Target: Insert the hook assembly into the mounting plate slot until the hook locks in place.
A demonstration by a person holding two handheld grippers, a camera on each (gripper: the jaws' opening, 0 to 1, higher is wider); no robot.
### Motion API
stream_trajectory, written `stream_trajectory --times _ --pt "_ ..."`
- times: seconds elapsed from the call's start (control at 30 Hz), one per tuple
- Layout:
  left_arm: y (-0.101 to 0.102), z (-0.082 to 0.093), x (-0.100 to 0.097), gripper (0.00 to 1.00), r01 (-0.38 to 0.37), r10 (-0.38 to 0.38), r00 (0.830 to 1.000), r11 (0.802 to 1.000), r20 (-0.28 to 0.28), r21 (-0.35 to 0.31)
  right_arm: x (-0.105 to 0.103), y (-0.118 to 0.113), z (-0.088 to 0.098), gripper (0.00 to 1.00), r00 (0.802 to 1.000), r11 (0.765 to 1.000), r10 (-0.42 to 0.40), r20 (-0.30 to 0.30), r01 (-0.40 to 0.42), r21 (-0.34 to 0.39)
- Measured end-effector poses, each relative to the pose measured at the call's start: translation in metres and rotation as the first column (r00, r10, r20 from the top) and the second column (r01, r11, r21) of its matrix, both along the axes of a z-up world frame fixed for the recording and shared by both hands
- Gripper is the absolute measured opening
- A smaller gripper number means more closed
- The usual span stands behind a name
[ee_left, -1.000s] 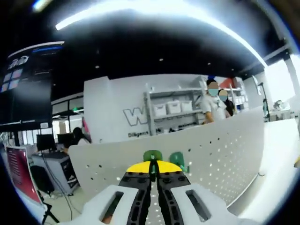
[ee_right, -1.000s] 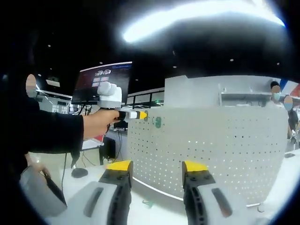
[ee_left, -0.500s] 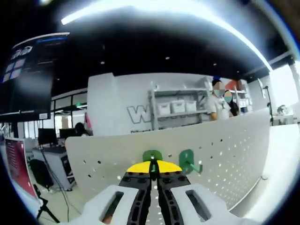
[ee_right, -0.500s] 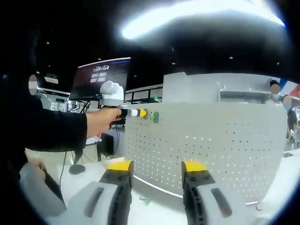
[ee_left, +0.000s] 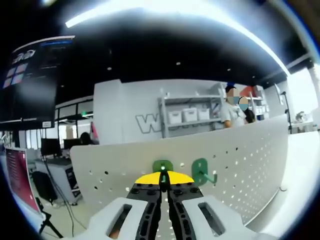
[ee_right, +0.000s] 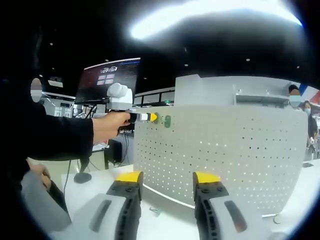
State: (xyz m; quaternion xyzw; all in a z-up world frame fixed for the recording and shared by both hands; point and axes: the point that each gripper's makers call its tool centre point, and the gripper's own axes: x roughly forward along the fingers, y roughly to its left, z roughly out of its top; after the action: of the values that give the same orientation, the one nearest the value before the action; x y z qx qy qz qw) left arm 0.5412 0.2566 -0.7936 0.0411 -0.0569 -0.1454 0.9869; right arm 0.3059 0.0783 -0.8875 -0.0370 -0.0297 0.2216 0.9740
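Note:
My left gripper (ee_left: 161, 179) is shut on a green hook (ee_left: 162, 166), and the hook's top pokes out above the yellow jaw tips. It is held against the white pegboard mounting plate (ee_left: 245, 160) near the plate's upper edge. A second green hook (ee_left: 201, 171) hangs on the plate just to the right. In the right gripper view, a hand holds the left gripper (ee_right: 150, 117) with the green hook (ee_right: 167, 120) at the upper left corner of the pegboard (ee_right: 225, 150). My right gripper (ee_right: 167, 179) stands open with nothing between its jaws, well short of the board.
The pegboard stands upright on a white table (ee_right: 170, 220). A small loose item (ee_right: 156, 211) lies on the table by the board's foot. A dark sleeve (ee_right: 55, 140) reaches in from the left. Shelves (ee_left: 187, 115) and people stand behind the board.
The left gripper has carried the green hook a little higher along the pegboard, toward its top edge. The right gripper stays open and has barely moved.

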Motion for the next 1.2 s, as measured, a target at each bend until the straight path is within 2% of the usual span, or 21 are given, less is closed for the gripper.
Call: stream_trajectory --times 0.27,0.6,0.9,1.03,1.2 --pt "0.002 -0.001 0.0 0.03 -0.009 0.009 1.0 1.0 0.001 0.001 0.001 0.003 -0.006 0.37 1.0 1.0 0.012 -0.021 -0.012 -0.001" --pt "-0.003 -0.003 0.001 0.03 -0.009 0.009 1.0 1.0 0.0 0.007 0.0 0.003 -0.005 0.37 1.0 1.0 0.012 -0.017 -0.012 -0.002" --pt "-0.005 -0.006 0.001 0.03 -0.033 0.032 0.999 0.998 0.011 0.049 0.0 0.004 -0.004 0.37 1.0 1.0 0.023 -0.02 -0.023 0.008" --pt "-0.005 -0.011 0.001 0.03 -0.058 0.056 0.998 0.992 0.021 0.109 0.0 0.005 -0.004 0.37 0.999 1.0 0.028 -0.02 -0.028 0.014" --pt "-0.006 -0.014 0.001 0.03 -0.062 0.06 0.998 0.993 0.019 0.103 0.0 0.005 -0.005 0.37 0.999 0.999 0.032 -0.027 -0.031 0.024"
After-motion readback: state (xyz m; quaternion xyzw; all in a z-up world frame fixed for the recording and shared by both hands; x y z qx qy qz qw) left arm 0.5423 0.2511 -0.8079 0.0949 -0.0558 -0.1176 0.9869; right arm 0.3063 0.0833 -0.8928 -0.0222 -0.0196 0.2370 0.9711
